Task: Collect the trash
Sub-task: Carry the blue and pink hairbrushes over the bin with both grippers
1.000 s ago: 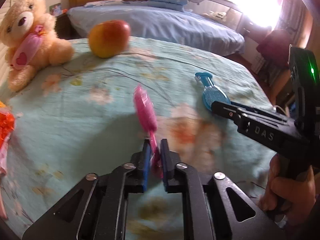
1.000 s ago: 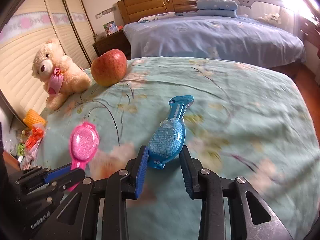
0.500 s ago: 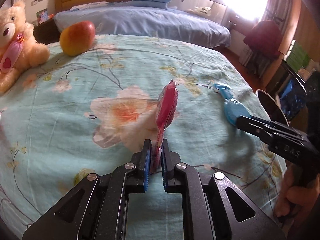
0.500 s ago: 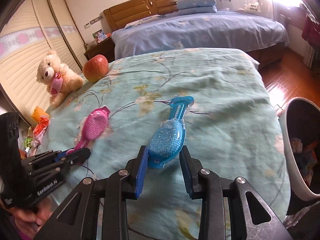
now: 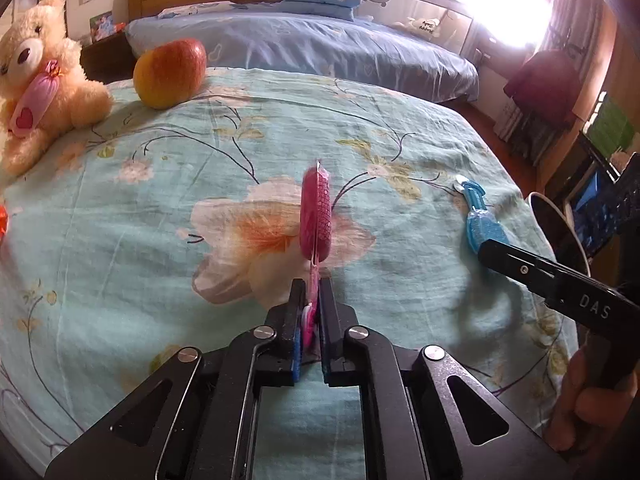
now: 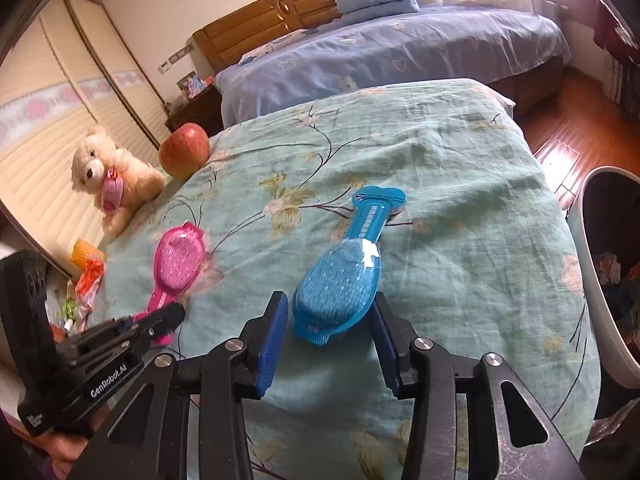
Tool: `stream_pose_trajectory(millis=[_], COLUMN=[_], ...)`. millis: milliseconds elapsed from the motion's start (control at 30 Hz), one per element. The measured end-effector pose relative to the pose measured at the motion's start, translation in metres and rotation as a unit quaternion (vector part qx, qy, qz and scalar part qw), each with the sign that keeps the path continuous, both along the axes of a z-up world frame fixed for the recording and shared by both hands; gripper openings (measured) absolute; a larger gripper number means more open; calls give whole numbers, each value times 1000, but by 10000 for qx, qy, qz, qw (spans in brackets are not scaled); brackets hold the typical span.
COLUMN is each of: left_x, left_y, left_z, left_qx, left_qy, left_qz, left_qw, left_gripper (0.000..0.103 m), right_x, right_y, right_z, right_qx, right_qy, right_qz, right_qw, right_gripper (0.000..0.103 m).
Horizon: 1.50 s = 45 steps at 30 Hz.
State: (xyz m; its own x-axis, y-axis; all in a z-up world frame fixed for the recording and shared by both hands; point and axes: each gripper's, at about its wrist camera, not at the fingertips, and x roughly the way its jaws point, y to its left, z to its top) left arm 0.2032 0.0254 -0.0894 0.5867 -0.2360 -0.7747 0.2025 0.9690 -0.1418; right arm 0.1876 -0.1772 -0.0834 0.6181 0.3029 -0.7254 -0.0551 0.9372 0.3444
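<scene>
My left gripper [image 5: 310, 300] is shut on the thin handle of a pink hairbrush [image 5: 316, 216], which stands edge-on above the floral bed cover. In the right wrist view the same pink brush [image 6: 178, 258] sticks out of the left gripper [image 6: 168, 316] at the lower left. A blue hairbrush [image 6: 340, 284] lies head-first between the jaws of my right gripper [image 6: 328, 320]. Those jaws are opening, and a gap shows at the left pad [image 6: 274, 340]. The left wrist view has the blue brush [image 5: 480, 228] at the right gripper's tip. Whether it rests on the cover I cannot tell.
A white bin with a dark liner [image 6: 600, 300] stands on the floor off the bed's right edge. A teddy bear [image 6: 112, 176] and an apple [image 6: 185, 150] sit at the far left. Orange wrappers [image 6: 88, 268] lie at the left edge. A second bed [image 6: 400, 44] stands behind.
Both grippers carried their brushes rightward across the bed toward the bin side. The right jaws have widened off the blue brush, which now sits tilted. The left grip is unchanged.
</scene>
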Motion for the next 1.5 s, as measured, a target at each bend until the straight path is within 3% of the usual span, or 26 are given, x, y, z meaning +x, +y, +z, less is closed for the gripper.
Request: stream_pose_trajectory(millis=[100, 333, 867, 1200, 1267, 1333, 1500], left_x=[-4, -18, -34, -39, -39, -39, -41], left_y=[-7, -32, -78, -85, -85, -86, -94], left_z=[1, 10, 14, 8, 8, 9, 12], left_qx=[-12, -78, -248, -228, -234, -223, -228], left_qy=[-8, -62, 36, 131, 134, 120, 101], left_qz=[-39, -341, -809, -823, -830, -850, -940], left_qw=[10000, 9994, 9964, 9963, 9962, 9961, 9953], left_gripper=[4, 4, 4, 4, 4, 4, 4], right_x=[0, -16, -52, -49, -48, -48, -55], right_y=[-4, -10, -46, -66, -66, -65, -62], right_z=[0, 9, 15, 1, 0, 1, 8], right_qx=[43, -25, -94, 567, 564, 463, 83], right_qy=[-14, -264, -314, 0, -3, -34, -241], right_qz=[-75, -184, -315, -403, -412, -456, -458], right_qw=[10000, 9995, 9990, 9976, 9976, 9979, 9986], right_gripper=[37, 36, 35, 40, 38, 19, 18])
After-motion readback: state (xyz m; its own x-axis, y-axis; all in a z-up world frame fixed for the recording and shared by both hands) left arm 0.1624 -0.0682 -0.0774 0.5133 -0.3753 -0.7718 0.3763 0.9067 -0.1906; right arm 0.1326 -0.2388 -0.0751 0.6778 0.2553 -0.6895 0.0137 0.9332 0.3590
